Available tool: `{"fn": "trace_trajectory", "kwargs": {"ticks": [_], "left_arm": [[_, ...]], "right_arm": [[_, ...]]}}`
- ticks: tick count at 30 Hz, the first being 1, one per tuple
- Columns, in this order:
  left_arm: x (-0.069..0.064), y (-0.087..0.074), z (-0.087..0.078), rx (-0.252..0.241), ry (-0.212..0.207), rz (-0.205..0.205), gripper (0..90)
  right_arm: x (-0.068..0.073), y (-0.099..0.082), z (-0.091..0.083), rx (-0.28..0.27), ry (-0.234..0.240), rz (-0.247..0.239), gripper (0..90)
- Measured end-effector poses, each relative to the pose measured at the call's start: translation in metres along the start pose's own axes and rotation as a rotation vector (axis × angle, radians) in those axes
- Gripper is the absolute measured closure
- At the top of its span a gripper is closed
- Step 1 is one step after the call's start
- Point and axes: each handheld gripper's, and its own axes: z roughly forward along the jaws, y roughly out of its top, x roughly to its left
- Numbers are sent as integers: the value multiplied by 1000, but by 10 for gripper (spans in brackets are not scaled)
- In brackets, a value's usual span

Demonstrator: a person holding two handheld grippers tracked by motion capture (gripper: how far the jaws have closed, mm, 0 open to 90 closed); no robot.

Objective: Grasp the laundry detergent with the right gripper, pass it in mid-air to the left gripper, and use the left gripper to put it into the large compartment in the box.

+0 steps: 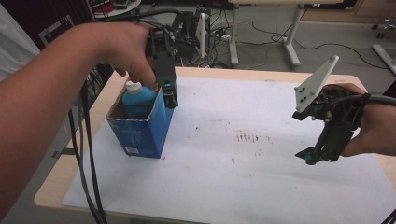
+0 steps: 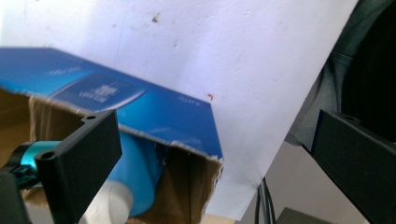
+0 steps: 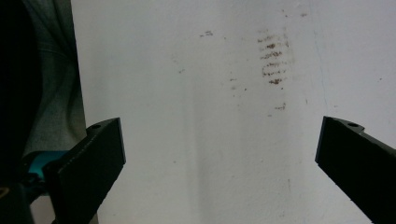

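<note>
High view: the blue bottle (image 1: pixel 137 100) stands upright inside the open blue carton (image 1: pixel 140 133) on the white sheet (image 1: pixel 261 163) at the tabletop's left. The left claw (image 1: pixel 169 95) hangs over the carton's right rim, jaws apart, gripping nothing. The right claw (image 1: pixel 312 156) hovers well apart at the right, jaws wide and empty.

Left tongs (image 2: pixel 215 158) gape wide above the blue box (image 2: pixel 140 107); blue bottle (image 2: pixel 135 172) lies inside, untouched.

Soft, even indoor light with faint shadows; all three views are grainy, close parts blurred.
</note>
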Motion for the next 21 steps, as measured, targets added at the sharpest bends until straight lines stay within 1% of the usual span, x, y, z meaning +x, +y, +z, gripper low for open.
{"fn": "trace_trajectory", "kwargs": {"ticks": [4,5,7,8,9,10,12,13,14,15,16,17,19,20,21], "left_arm": [[-2,10,7,0,-16,39,17],[-1,15,11,0,-13,67,17],[0,20,17,5,-21,80,17],[1,23,20,7,-19,98,16],[1,23,20,7,-19,98,16],[5,30,25,20,-26,107,17],[5,30,25,20,-26,107,16],[9,36,28,25,-25,112,16],[11,40,30,16,-20,122,17],[11,40,30,16,-20,122,16],[14,43,31,6,-25,139,17],[15,45,32,5,-23,143,16],[15,46,33,8,-26,147,17],[16,47,35,12,-21,161,17],[16,47,35,12,-21,161,17]], "right_arm": [[-1,-1,-2,19,5,-5,6],[-2,-2,-4,30,8,-11,6],[-2,-3,-5,39,7,-8,6],[-2,-3,-6,43,13,-9,6],[-3,-4,-7,45,13,-10,6],[-2,-4,-7,51,15,-7,7],[-2,-5,-8,57,16,-6,7],[-2,-6,-7,65,19,-8,6],[-1,-7,-7,65,20,-8,7],[-1,-7,-7,65,20,-8,7],[0,-8,-6,80,23,-1,6],[-1,-8,-5,85,25,-6,6],[-1,-10,-4,91,25,-1,7],[-1,-11,-3,95,27,-1,6],[-1,-11,-1,98,24,-5,6]]}}
